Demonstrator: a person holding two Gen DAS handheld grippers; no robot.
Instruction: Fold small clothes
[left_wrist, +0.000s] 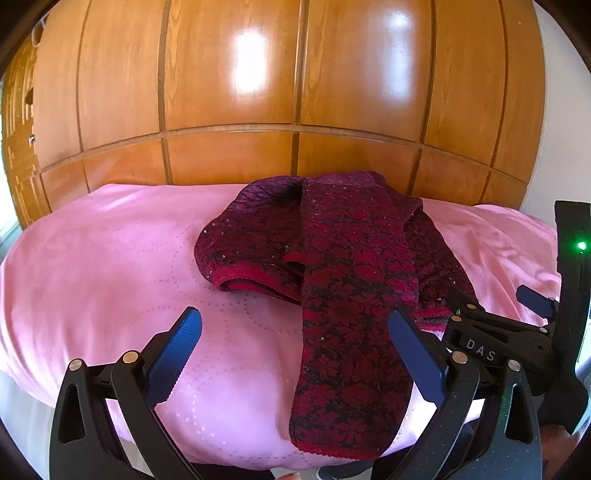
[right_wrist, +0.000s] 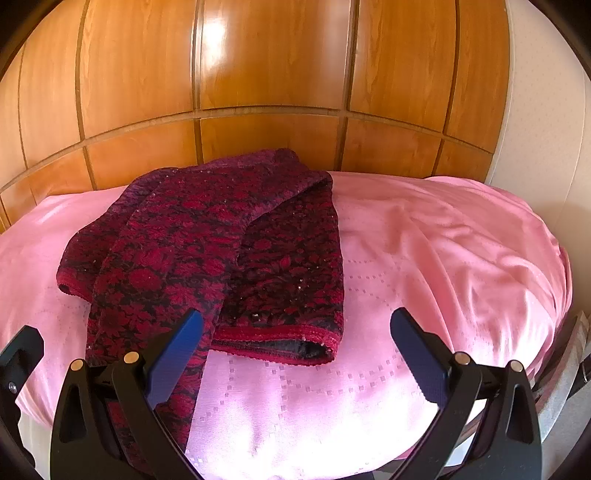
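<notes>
A dark red floral knit sweater (left_wrist: 332, 251) lies partly folded on a pink bedspread (left_wrist: 110, 258). One long sleeve (left_wrist: 351, 376) runs toward me and hangs over the near edge. My left gripper (left_wrist: 295, 325) is open and empty, just above the sleeve's near part. The right gripper (left_wrist: 495, 306) shows at the right in the left wrist view, over the sweater's right hem. In the right wrist view the sweater (right_wrist: 221, 251) lies left of centre, and my right gripper (right_wrist: 295, 325) is open and empty, hovering near the red hem (right_wrist: 280, 339).
A glossy wooden wardrobe (left_wrist: 295, 92) stands right behind the bed. A white wall (right_wrist: 535, 110) is at the right. The pink bedspread (right_wrist: 443, 258) stretches wrinkled to the right of the sweater. The bed's near edge drops off below the grippers.
</notes>
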